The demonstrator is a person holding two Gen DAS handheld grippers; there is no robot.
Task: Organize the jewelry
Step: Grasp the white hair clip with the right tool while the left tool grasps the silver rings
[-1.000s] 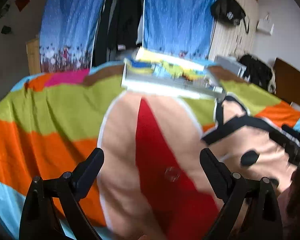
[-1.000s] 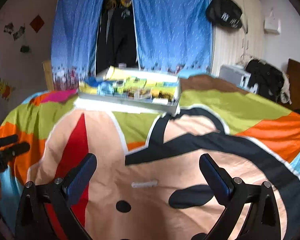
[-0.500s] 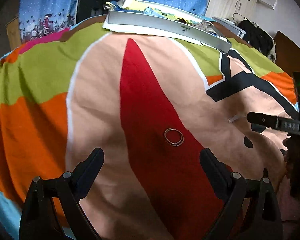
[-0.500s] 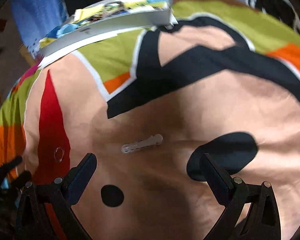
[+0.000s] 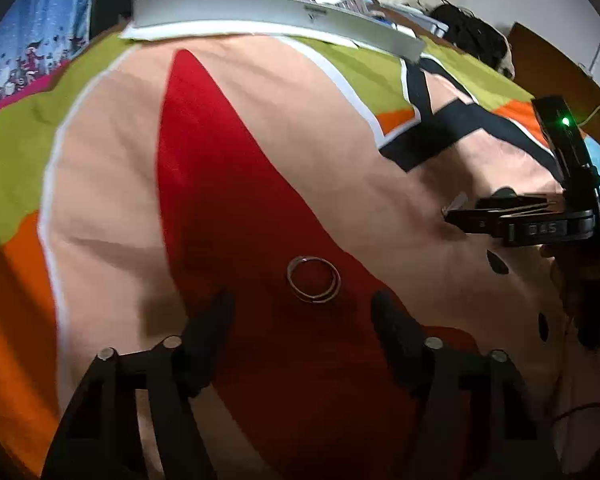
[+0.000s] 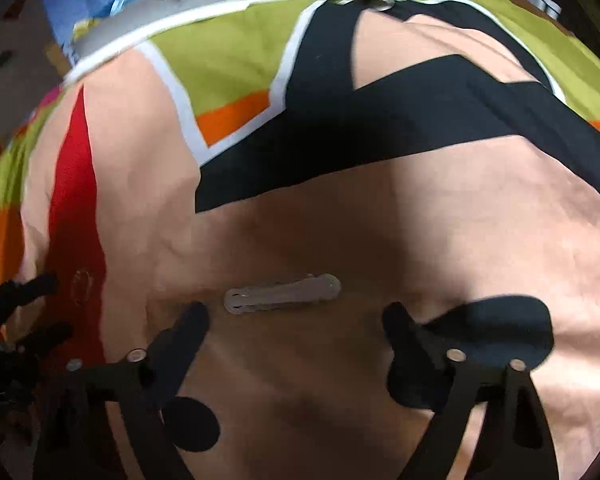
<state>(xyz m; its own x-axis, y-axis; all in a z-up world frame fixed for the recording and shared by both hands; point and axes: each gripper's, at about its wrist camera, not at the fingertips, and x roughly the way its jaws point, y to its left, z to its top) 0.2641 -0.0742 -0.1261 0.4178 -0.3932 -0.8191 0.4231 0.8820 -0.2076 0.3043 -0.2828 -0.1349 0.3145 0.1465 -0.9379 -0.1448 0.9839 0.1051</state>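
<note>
You have each tool lined up over its own piece, which reads as a two-handed pickup about to start. Left gripper [image 5: 302,312]: jaws wide, empty, low over the bedspread [image 5: 112,168], straddling the ring pair [image 5: 314,279], two thin metal hoops lying overlapped and flat on the red wedge of the print. The rings sit just ahead of the fingertips, centred in the gap, so a short push forward should bring them between the pads. Right gripper [image 6: 296,320]: jaws likewise wide and empty, angled down at the pale hair clip [image 6: 283,293], which lies flat on the peach area, long axis crosswise to the fingers and just ahead of the tips. That crosswise lie is awkward, since the jaws would close on its ends, not its narrow width; judge whether you need to turn the wrist. The soft bed gives under pressure, so thin flat pieces may sink or slide instead of lifting; likely why you are coming in low and shallow. The grey tray [image 5: 284,16] with mixed contents sits at the far edge of the bed, well apart from both pieces, presumably the destination. From the left view, your right tool shows side-on near the clip; whether it touches the fabric cannot be told.
</note>
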